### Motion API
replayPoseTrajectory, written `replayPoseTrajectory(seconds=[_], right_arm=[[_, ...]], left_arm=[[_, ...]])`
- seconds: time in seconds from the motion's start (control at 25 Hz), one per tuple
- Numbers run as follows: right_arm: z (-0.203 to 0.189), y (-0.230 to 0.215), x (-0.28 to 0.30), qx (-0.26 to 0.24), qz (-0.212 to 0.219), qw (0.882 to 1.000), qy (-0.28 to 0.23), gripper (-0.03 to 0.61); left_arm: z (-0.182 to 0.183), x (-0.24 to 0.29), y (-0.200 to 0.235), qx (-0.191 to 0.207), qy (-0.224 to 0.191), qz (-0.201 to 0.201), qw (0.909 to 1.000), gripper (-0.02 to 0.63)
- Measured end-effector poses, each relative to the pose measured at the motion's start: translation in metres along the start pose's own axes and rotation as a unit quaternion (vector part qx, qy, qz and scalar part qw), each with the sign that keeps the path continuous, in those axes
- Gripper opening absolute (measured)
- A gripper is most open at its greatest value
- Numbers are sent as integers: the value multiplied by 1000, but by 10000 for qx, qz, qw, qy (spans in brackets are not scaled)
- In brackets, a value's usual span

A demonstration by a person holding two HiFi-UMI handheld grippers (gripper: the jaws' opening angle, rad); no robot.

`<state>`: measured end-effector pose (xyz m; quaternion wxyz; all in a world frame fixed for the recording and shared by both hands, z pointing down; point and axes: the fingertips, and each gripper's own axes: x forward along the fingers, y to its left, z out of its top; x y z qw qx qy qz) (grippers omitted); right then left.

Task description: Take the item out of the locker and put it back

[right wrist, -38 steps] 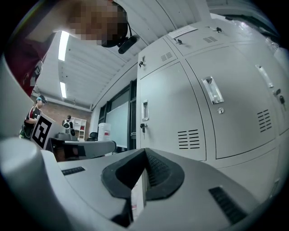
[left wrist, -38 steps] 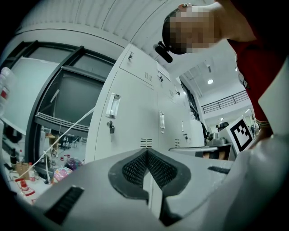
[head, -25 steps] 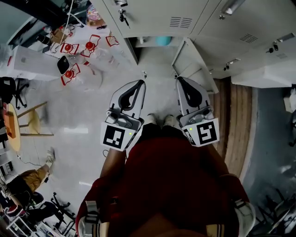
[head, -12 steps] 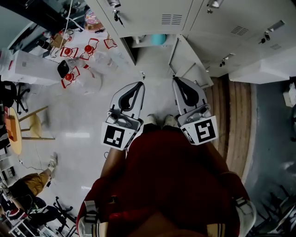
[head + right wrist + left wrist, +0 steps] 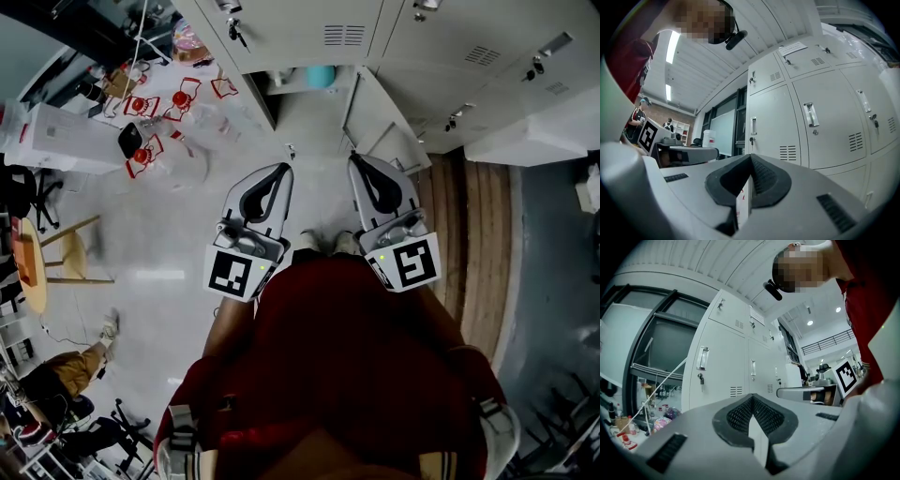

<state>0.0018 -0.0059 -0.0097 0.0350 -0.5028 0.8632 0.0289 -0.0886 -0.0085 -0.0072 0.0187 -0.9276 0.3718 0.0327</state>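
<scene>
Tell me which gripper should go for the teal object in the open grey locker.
Left, probably. The left gripper points toward the teal object in the open grey locker. The right gripper points at that locker's swung-out door. Both are shut and empty.

The lockers (image 5: pixel 300 33) stand ahead of the person, with one door (image 5: pixel 380 117) swung open just beyond the right gripper (image 5: pixel 359 164). An item (image 5: pixel 321 77) sits inside the open compartment, perhaps on a shelf. The left gripper (image 5: pixel 283 172) lies beside the right, apart from it. A cluttered table (image 5: pixel 56 131) stands well to the left.
</scene>
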Motion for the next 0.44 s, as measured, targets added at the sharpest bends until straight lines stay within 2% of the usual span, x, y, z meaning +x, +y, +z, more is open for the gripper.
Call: replayPoseTrajectory(seconds=[0.44], right_arm=[[3,3,0,-72,-60,10000,8,-2]], left_arm=[[3,1,0,-20,-21,-122,9999,6]])
